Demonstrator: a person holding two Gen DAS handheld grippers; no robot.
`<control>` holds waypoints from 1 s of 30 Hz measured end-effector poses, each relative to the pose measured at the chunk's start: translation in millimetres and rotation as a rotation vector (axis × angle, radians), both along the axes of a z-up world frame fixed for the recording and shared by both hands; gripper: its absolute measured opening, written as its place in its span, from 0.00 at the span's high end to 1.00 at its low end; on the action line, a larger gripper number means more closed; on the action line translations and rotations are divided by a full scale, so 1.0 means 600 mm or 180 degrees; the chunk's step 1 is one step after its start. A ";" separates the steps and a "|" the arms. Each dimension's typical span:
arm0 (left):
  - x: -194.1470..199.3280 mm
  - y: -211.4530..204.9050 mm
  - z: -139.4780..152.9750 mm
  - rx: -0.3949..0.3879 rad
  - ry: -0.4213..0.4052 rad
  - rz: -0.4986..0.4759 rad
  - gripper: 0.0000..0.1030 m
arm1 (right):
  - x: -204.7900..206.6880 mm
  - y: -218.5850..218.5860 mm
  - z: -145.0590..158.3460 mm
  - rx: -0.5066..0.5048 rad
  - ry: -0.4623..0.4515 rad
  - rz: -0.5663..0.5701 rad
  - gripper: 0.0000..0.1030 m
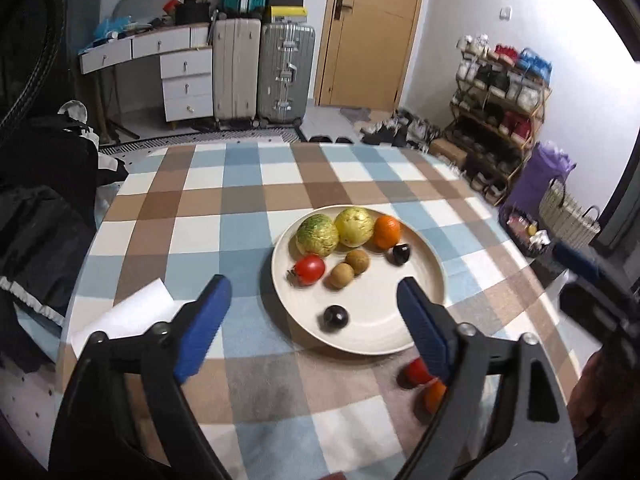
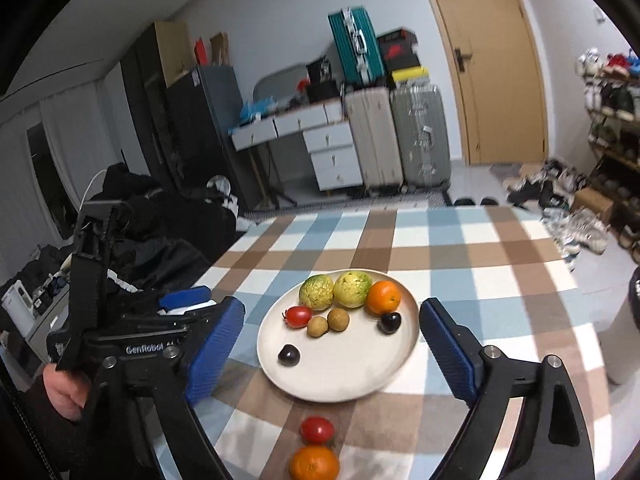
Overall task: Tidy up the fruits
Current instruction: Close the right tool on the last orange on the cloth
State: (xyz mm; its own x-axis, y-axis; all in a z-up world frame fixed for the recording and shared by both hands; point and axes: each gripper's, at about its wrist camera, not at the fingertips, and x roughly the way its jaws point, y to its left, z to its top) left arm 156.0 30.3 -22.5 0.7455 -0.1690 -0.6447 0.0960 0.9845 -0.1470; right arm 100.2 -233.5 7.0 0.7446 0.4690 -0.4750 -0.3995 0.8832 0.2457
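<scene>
Checked tablecloth [image 2: 460, 240] spreads out ahead of both tools, and square in front of them sits the cream plate [image 2: 340, 376]. At its far edge, a green-yellow fruit [image 2: 316, 291] touches a paler yellow fruit [image 2: 352, 289], with an orange [image 2: 383, 297] just to their right. Nearer the tools: a red tomato [image 2: 297, 316], two small brown fruits [image 2: 328, 322] side by side, a dark plum [image 2: 389, 322] below the orange, and another dark plum [image 2: 289, 355] alone on the near half of the plate.

Off the plate, just short of its near rim, a second tomato [image 2: 317, 429] and a second orange [image 2: 314, 463] lie together on the cloth, right under the right gripper [image 2: 332, 340].

That right gripper hangs spread wide, holding nothing, blue fingers [image 2: 448, 352] flanking the plate. The left gripper [image 1: 312, 316] is also wide apart and empty, its right-hand finger partly hiding the loose tomato. A white paper [image 1: 132, 312] lies beside its left finger.
</scene>
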 end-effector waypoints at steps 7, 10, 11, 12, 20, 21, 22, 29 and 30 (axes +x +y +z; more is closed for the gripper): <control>-0.074 -0.022 -0.022 -0.0035 0.0019 -0.0017 0.01 | -0.078 -0.015 -0.017 -0.0036 0.0024 -0.0051 0.05; -0.106 -0.027 -0.042 -0.0102 0.0026 -0.0029 0.01 | -0.097 -0.012 -0.039 -0.0097 0.0092 -0.0046 0.05; -0.113 -0.029 -0.048 -0.0109 0.0035 -0.0027 0.01 | -0.101 -0.012 -0.048 -0.0112 0.0124 -0.0035 0.05; -0.120 -0.030 -0.055 -0.0103 0.0055 -0.0026 0.01 | -0.106 -0.010 -0.061 -0.0125 0.0175 -0.0027 0.05; -0.149 -0.020 -0.108 -0.0104 0.0250 0.0034 0.01 | -0.095 -0.006 -0.137 0.0044 0.0649 0.0050 0.05; -0.150 -0.017 -0.113 -0.0116 0.0276 0.0028 0.01 | -0.090 -0.005 -0.146 0.0085 0.0727 0.0072 0.05; -0.150 -0.016 -0.116 -0.0120 0.0292 0.0025 0.01 | -0.087 -0.004 -0.152 0.0117 0.0776 0.0078 0.07; -0.143 -0.004 -0.129 -0.0177 0.0344 0.0020 0.01 | -0.060 0.005 -0.185 0.0174 0.1057 0.0111 0.27; -0.141 -0.005 -0.129 -0.0186 0.0345 0.0008 0.01 | -0.058 0.007 -0.188 0.0172 0.1071 0.0120 0.27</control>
State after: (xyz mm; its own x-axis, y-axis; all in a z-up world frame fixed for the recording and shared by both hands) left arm 71.1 27.6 -99.7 0.6725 -0.2069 -0.7106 0.0741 0.9741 -0.2135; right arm 65.2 -229.2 -105.6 0.5321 0.5244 -0.6647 -0.3203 0.8514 0.4153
